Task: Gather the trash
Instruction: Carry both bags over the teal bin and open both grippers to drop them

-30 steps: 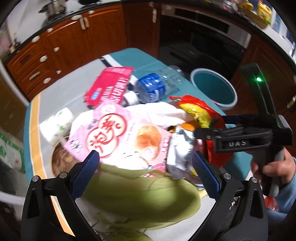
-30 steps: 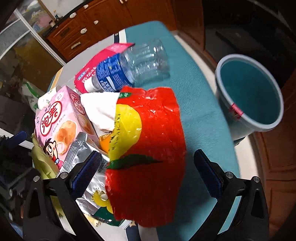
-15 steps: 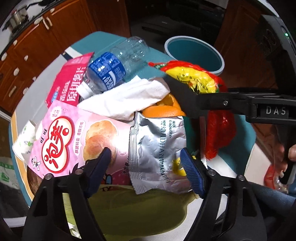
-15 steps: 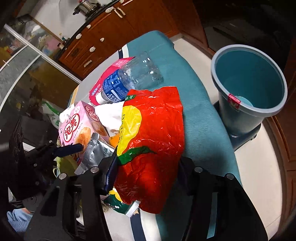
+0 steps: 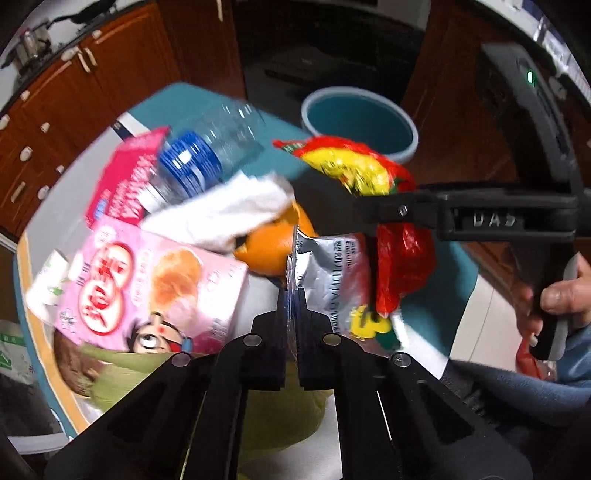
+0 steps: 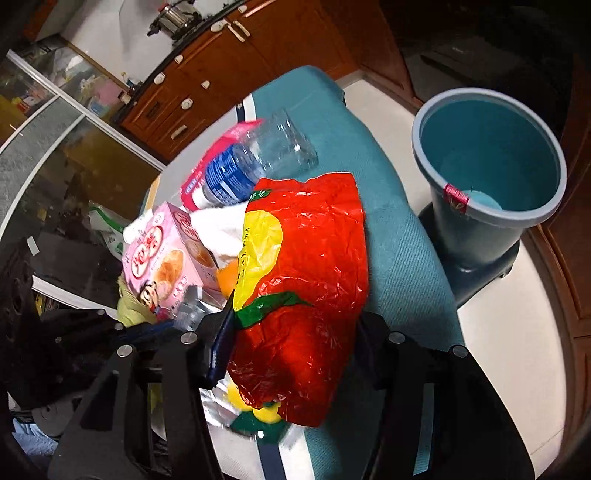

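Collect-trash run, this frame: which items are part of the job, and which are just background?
Job:
- left gripper, shut on the silver foil packet
- right gripper, clamped on the red snack bag
- teal bin
- plastic bottle, pink snack box, white tissue, orange peel

Background:
- wooden cabinets
- pot on the counter

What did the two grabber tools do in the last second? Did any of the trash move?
The left tool slid sideways from the pink box and pinched shut on the silver packet. The right tool closed on the red bag and lifted it a little. The bottle, napkin, orange peel and bin stayed put.
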Demonstrator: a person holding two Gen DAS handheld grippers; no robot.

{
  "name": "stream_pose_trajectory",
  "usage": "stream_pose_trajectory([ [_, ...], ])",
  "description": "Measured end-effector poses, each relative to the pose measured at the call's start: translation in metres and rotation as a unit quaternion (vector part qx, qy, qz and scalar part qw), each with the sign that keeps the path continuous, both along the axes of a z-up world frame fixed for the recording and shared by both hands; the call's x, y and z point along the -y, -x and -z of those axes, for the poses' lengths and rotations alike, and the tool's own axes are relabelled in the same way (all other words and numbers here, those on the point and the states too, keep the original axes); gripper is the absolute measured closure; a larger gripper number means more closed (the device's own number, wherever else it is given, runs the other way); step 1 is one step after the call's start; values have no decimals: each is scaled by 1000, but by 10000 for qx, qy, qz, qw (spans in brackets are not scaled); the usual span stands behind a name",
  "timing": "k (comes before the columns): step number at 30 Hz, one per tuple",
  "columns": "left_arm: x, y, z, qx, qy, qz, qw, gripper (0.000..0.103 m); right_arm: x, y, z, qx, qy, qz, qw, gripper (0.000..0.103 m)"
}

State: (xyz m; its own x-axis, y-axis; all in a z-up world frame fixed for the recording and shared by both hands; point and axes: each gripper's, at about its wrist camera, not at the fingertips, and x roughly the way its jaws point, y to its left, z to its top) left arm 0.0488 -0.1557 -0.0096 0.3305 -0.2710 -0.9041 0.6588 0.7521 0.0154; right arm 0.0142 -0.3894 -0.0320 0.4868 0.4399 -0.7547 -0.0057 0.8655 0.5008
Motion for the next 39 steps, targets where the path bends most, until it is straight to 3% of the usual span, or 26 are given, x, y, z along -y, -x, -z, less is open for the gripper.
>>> stream_pose_trajectory([
  [10, 19, -19, -72, 789, 560, 93, 9953, 101, 41, -3, -55, 629, -29, 412, 9972, 50],
  [13, 32, -24, -72, 774, 472, 220, 9956, 100, 55, -5, -59, 641, -59, 575, 9963, 50],
  [17, 30, -28, -43, 410, 171, 272, 9986, 97, 53, -3, -44, 493, -16, 459, 9977, 50],
  [18, 28, -28, -35, 313, 76, 269, 9991, 86, 51, -5, -36, 383, -35, 414, 9984, 50],
  [19, 27, -30, -25, 211, -43, 267, 9994, 64, 49, -7, -28, 274, -65, 378, 9989, 50],
  [21, 20, -32, -11, 271, -162, 223, 9993, 35, 43, -7, -15, 131, -113, 308, 9994, 50],
  [22, 15, -35, -4, 331, -226, 224, 9989, 31, 40, -8, -10, 78, -136, 251, 9996, 50],
  [24, 8, -47, 10, 237, -341, 228, 9989, 30, 32, -8, -3, -4, -159, 142, 9998, 50],
  [28, 8, -71, 31, -372, -250, 371, 9983, 30, 21, -11, 8, -124, -197, 28, 9997, 50],
  [33, 32, -67, 45, -608, -376, 990, 9925, 29, 19, -11, 22, -287, -264, -20, 9992, 50],
  [36, 39, -58, 56, -604, -548, 1183, 9896, 29, 19, -9, 32, -370, -325, -28, 9988, 50],
  [38, 37, -53, 58, -645, -470, 1179, 9898, 30, 19, -10, 36, -408, -348, -25, 9986, 50],
  [39, 35, -52, 58, -630, -429, 1122, 9908, 44, 18, -11, 37, -435, -354, -23, 9984, 50],
])
